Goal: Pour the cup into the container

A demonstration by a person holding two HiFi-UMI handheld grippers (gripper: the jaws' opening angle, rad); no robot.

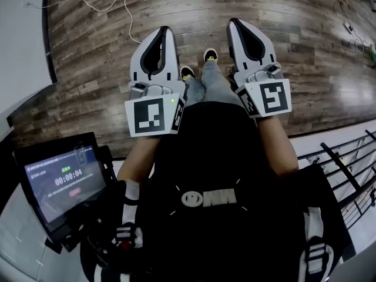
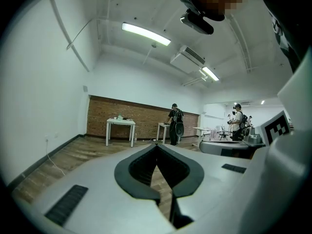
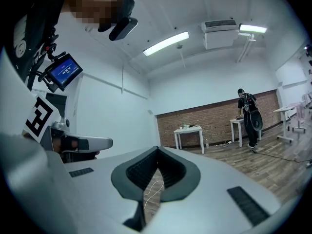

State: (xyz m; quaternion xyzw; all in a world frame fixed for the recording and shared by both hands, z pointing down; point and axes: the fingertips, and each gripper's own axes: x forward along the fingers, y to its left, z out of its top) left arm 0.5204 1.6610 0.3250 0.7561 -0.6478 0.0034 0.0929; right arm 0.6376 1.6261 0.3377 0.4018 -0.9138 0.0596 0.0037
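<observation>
dark top (image 1: pixel 205 157) of the person fills the bottom of the head view, with a lit screen (image 1: pixel 64 181) to its left. beyond the top, the left gripper (image 1: pixel 166 31) and right gripper (image 1: pixel 233 22) reach out level on either side of the person's shoes (image 1: pixel 187 72), over the wooden floor (image 1: pixel 94 46). each gripper view shows its jaws clenched tip to tip with nothing between them, only floor seen through the gap. far past the shoes, small items sit on a white table (image 2: pixel 120 123) against a brick wall (image 2: pixel 141 118); whether the cup or the container is among them cannot be told.
</observation>
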